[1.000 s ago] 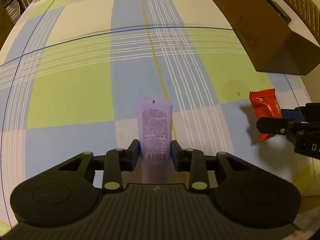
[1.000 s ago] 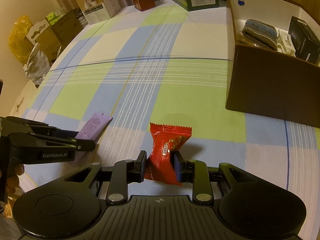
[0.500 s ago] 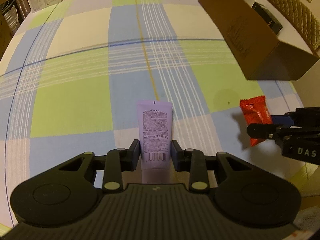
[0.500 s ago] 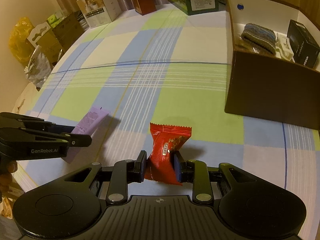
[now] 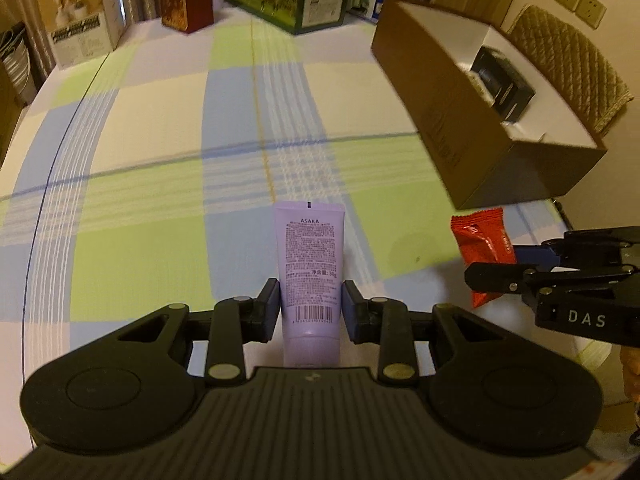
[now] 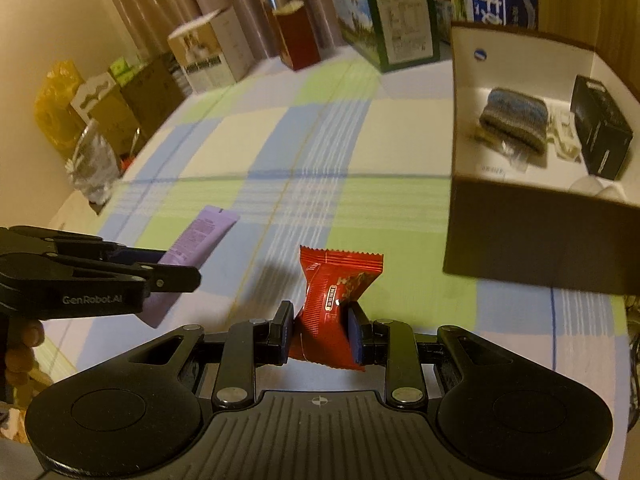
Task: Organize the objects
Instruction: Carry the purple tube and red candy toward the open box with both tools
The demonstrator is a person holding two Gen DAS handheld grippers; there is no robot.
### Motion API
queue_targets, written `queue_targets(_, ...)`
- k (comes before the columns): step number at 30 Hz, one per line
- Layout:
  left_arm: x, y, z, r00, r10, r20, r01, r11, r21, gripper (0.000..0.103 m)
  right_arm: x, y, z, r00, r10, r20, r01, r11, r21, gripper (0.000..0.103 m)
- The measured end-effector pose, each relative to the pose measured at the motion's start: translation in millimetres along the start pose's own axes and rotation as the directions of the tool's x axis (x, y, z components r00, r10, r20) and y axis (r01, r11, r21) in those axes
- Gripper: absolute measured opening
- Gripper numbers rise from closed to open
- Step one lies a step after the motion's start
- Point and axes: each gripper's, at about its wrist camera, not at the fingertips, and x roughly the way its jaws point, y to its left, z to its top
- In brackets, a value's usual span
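In hand: our left gripper [image 5: 310, 306] clamps the purple tube [image 5: 309, 264]; our right gripper [image 6: 318, 330] pinches the red snack packet [image 6: 334, 300].
Left: both into the far-right brown box [image 6: 532, 240].

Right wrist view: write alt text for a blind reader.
The right gripper pinches a red crinkled snack packet above a checked tablecloth. At left, the left gripper holds a lilac plastic tube; an open brown cardboard box sits right.
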Motion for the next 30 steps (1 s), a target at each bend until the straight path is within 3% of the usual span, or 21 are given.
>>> queue_targets(9,-13.6,-36.9,41.0,0.994,-0.065,0.090,0.059,0.996,0.064,0.028,-39.3,-29.4,29.6,0.995,-0.004,0.104,0.000,0.999,0.044,0.025)
queue_targets(18,-10.7,-95.6,95.3,0.974,-0.151,0.167,0.127,0.981,0.146,0.028,-72.8,-79.7,62.1,0.978,-0.067,0.196,0.051,0.995,0.085,0.025)
queue_targets(30,25.4,-155.8,155.3,0.966,-0.188,0.179,0.157,0.972,0.173,0.028,-82.1,-153.5,99.0,0.963,-0.123,0.239,0.091,0.986,0.140,0.025)
